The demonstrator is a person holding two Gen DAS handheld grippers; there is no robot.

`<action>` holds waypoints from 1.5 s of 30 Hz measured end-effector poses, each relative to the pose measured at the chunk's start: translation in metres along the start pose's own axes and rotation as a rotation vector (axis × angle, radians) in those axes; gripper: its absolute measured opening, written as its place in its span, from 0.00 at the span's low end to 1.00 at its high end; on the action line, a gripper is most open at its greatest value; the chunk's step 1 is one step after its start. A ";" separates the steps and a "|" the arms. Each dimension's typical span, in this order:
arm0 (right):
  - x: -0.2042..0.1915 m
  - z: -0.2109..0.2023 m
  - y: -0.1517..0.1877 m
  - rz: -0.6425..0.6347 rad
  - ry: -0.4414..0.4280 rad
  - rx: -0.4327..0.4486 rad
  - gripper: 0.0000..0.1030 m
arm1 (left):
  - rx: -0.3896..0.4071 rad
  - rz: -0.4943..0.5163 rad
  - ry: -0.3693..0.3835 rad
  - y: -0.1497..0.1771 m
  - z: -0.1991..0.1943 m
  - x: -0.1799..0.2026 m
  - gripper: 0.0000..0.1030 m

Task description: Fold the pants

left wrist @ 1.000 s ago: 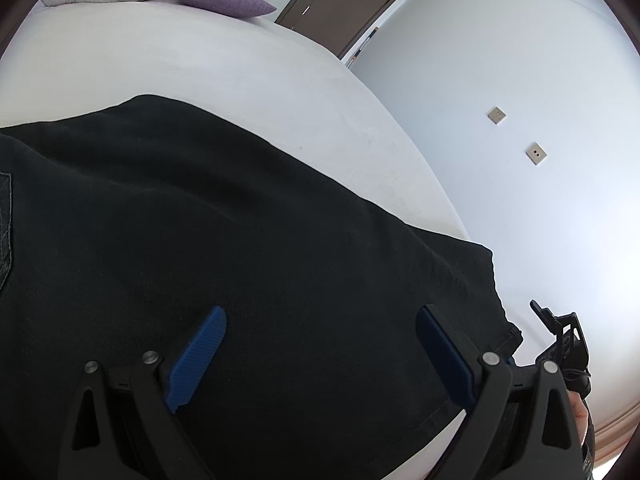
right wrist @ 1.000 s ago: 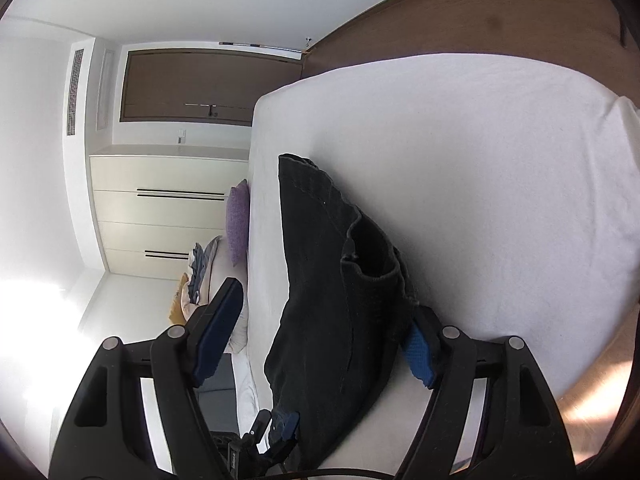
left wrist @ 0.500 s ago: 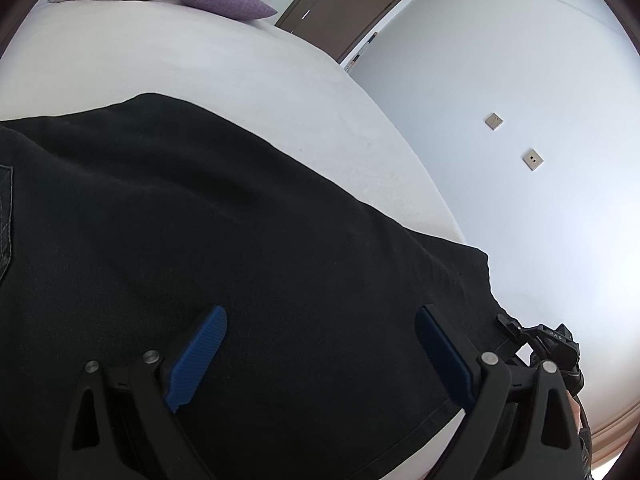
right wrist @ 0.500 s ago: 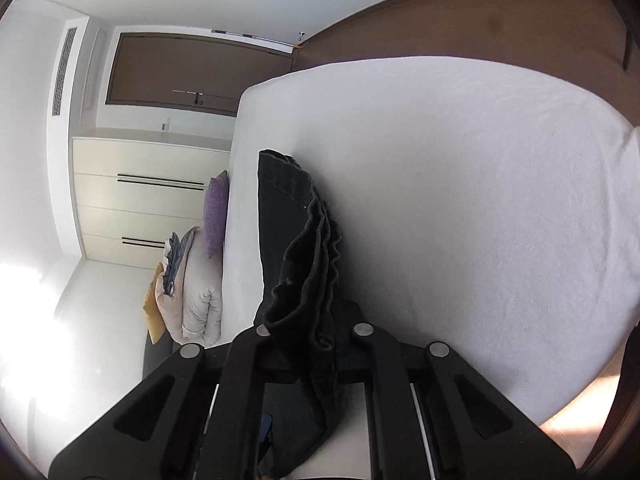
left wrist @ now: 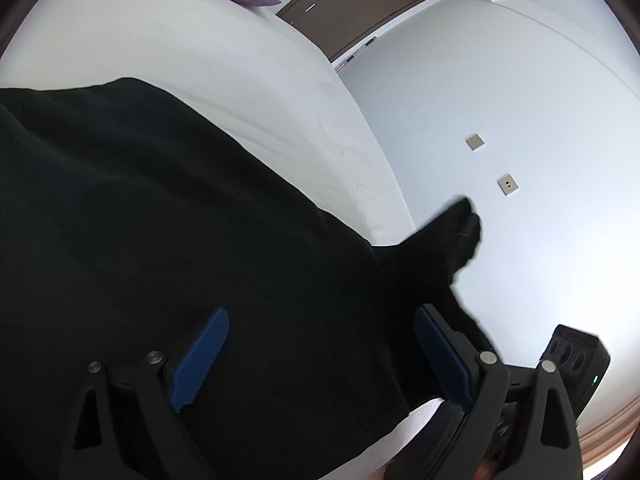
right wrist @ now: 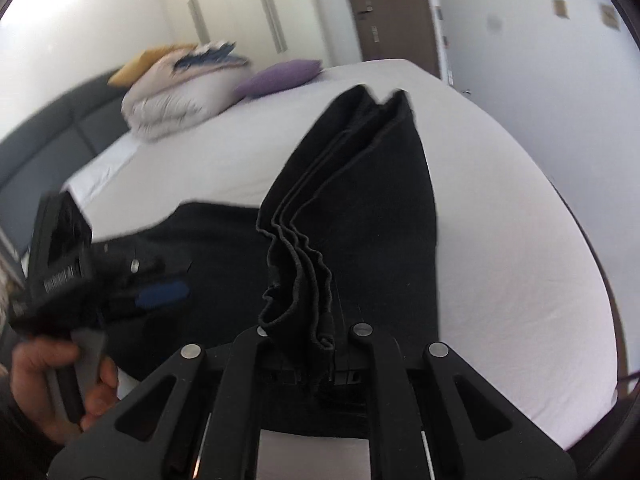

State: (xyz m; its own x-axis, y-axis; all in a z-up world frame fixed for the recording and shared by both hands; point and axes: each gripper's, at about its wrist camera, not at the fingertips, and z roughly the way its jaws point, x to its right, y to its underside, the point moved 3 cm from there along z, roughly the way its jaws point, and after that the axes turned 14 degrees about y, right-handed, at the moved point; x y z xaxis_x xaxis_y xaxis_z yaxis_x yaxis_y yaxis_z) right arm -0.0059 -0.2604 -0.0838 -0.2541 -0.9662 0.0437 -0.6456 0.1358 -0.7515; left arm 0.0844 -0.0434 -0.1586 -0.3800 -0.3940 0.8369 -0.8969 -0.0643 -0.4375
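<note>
The right gripper [right wrist: 320, 344], still clamped on the black fabric pants [right wrist: 360, 200], has lifted their gathered edge since a second ago; the left gripper [left wrist: 320, 356] stays wide open above them.

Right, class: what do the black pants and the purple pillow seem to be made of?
Black pants: matte woven cloth, probably cotton or denim; stitched hems bunch softly in the right tongs. Purple pillow: soft matte fabric, likely stuffed; plump, no sheen.
</note>
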 end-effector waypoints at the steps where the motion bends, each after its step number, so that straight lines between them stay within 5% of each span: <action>1: -0.015 0.008 0.006 -0.042 -0.011 -0.022 0.07 | -0.003 -0.011 0.009 -0.001 0.003 0.001 0.94; 12: -0.033 0.025 0.024 -0.082 -0.041 -0.058 0.07 | -0.099 -0.119 0.018 -0.015 0.052 0.000 0.94; 13: -0.034 0.024 0.024 -0.087 -0.040 -0.053 0.07 | -0.113 -0.112 0.015 -0.015 0.056 0.002 0.89; 15: -0.034 0.027 0.027 -0.099 -0.041 -0.043 0.07 | -0.145 -0.121 0.017 -0.016 0.063 0.000 0.59; 17: -0.038 0.026 0.026 -0.117 -0.039 -0.032 0.07 | -0.167 -0.142 -0.003 -0.016 0.067 -0.005 0.11; 18: -0.040 0.024 0.025 -0.126 -0.038 -0.026 0.07 | -0.167 -0.142 -0.015 -0.016 0.066 -0.007 0.08; 31: -0.108 0.023 0.015 -0.275 -0.129 -0.032 0.07 | -0.169 -0.032 -0.101 -0.041 0.012 -0.011 0.06; 45: -0.216 0.056 0.013 -0.367 -0.262 -0.113 0.07 | -0.146 -0.028 -0.224 -0.074 -0.063 -0.065 0.06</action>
State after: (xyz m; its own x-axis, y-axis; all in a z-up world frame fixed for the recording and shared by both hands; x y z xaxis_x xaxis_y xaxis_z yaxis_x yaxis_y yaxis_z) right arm 0.0803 -0.0623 -0.1398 0.1866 -0.9757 0.1150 -0.7368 -0.2164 -0.6405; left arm 0.1611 0.0441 -0.1597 -0.3099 -0.5883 0.7469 -0.9357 0.0491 -0.3495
